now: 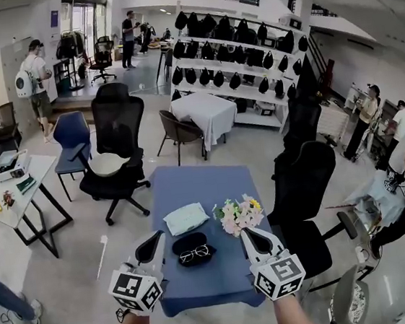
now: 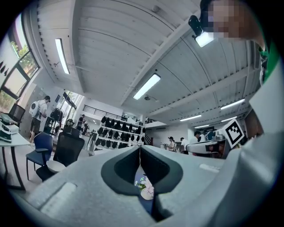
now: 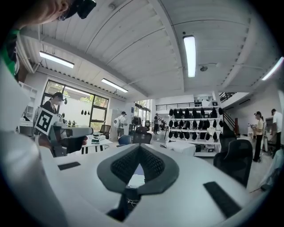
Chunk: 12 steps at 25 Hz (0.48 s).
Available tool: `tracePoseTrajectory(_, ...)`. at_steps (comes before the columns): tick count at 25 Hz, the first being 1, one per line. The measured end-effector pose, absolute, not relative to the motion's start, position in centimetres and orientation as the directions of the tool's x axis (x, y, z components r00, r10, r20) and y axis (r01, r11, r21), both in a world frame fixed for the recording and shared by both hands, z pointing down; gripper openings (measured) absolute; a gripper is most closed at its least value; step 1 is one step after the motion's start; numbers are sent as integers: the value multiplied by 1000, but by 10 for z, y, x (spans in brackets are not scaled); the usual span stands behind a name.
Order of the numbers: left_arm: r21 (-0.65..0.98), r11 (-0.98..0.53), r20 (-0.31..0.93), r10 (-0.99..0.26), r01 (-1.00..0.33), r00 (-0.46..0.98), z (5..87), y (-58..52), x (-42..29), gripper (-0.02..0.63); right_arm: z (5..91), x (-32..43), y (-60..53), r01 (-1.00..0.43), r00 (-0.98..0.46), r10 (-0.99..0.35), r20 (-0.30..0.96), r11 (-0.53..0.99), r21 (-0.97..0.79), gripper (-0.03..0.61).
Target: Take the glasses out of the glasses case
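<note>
A black glasses case (image 1: 185,241) lies open on the blue table (image 1: 202,285), near its middle. A pair of thin-framed glasses (image 1: 195,253) rests in the case's near half. My left gripper (image 1: 157,237) hovers just left of the case, and its jaws are shut with nothing between them. My right gripper (image 1: 244,232) hovers just right of it, also shut and empty. In the right gripper view the glasses (image 3: 128,202) and dark case show below the closed jaws (image 3: 140,147). The left gripper view shows only its closed jaws (image 2: 140,149) and flowers (image 2: 144,185) beyond them.
A pale folded cloth (image 1: 185,217) lies on the table behind the case. A bunch of artificial flowers (image 1: 239,215) sits at the right, close to my right gripper. Black office chairs (image 1: 303,182) stand around the table. People stand farther off in the room.
</note>
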<state>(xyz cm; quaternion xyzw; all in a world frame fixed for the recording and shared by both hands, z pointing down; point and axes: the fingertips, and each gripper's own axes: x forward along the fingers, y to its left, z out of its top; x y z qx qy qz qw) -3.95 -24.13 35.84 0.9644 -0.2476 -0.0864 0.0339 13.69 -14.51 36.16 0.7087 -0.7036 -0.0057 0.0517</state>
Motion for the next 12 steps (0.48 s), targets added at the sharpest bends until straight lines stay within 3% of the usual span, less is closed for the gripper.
tracePoseTrajectory(12, 133, -860, -130, -508, -492, 852, 371, -264, -18, 17, 380, 159, -185, -997, -40, -995, 91, 46, 64, 3)
